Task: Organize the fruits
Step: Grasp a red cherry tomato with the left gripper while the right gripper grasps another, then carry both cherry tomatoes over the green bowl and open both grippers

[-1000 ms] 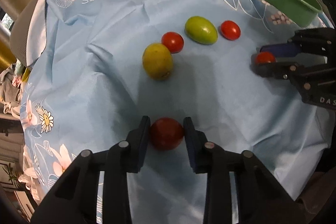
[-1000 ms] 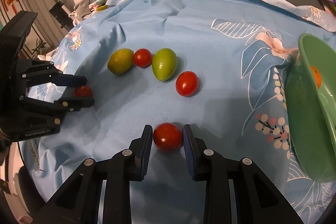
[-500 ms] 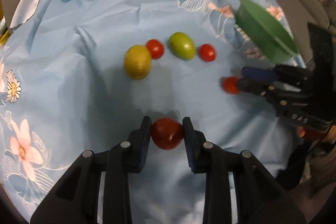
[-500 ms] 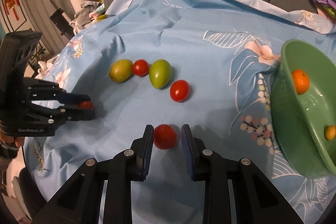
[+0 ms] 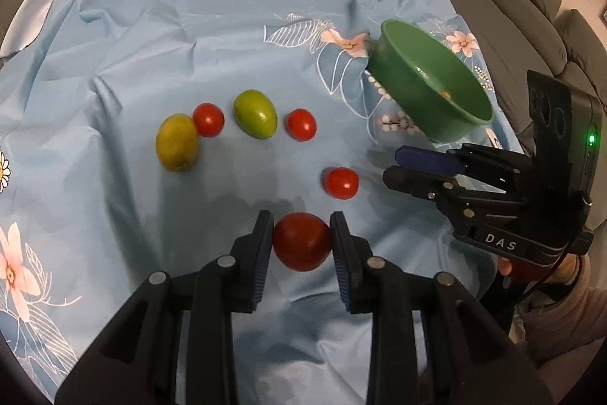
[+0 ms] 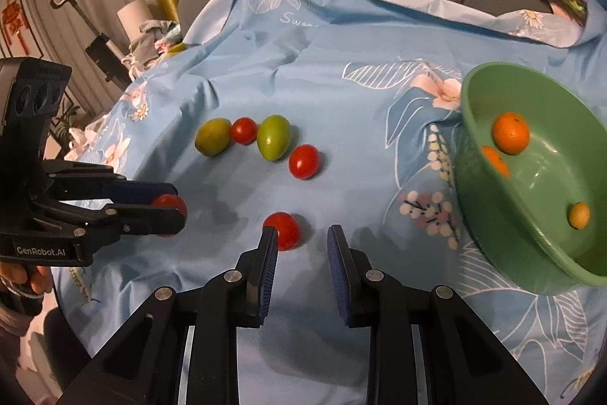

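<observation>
- Left gripper (image 5: 302, 241) closed on a dark red tomato (image 5: 301, 246), pads touching both its sides, just above the blue cloth (image 5: 189, 37).
- Right gripper (image 6: 302, 245) open and holding nothing; a small red tomato (image 6: 282, 229) lying on the cloth just at its left finger (image 6: 265, 253), perhaps touching, hard to tell.
- Toward the cloth's middle, one row: yellow-green fruit (image 5: 176, 147), red tomato (image 5: 208, 119) touching it, green fruit (image 5: 254, 114), another red tomato (image 5: 301, 124) beside.
- Near the cloth's right edge, tilted green bowl (image 6: 489, 200) with two orange fruits (image 6: 510, 133) and one smaller yellow fruit (image 6: 578, 214) inside.
</observation>
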Motion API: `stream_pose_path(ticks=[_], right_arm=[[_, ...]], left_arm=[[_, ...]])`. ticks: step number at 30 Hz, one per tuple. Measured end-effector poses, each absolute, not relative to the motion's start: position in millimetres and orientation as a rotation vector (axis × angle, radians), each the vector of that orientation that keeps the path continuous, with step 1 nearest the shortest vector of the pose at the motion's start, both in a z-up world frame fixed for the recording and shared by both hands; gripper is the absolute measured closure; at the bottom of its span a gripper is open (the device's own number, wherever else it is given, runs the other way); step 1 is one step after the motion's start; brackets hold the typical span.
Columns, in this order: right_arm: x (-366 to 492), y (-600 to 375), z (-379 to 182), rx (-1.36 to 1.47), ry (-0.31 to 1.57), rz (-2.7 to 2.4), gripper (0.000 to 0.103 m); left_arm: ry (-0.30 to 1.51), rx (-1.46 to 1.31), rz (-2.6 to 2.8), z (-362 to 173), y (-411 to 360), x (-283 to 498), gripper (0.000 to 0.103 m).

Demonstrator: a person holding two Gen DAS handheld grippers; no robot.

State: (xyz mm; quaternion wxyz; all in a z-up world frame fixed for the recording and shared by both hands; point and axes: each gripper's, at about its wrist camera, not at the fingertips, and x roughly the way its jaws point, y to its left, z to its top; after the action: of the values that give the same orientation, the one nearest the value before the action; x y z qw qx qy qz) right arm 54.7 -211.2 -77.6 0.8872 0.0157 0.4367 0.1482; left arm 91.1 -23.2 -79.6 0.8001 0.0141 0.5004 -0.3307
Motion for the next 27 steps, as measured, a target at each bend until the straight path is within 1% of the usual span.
stream_pose_path(ticks=[12,27], right_arm=[[35.4,-232.5,-47.6,0.063,0.819,0.283,0.074],[20.7,-287.7,-11.5,0.097,0.702,0.167,0.074]], left_arm=[[1.011,0.044,-0.747,-50.4,-45.6,90.4,0.073],[0.93,0.09,-0.886,-10.9,-126.6,105.1,0.073]])
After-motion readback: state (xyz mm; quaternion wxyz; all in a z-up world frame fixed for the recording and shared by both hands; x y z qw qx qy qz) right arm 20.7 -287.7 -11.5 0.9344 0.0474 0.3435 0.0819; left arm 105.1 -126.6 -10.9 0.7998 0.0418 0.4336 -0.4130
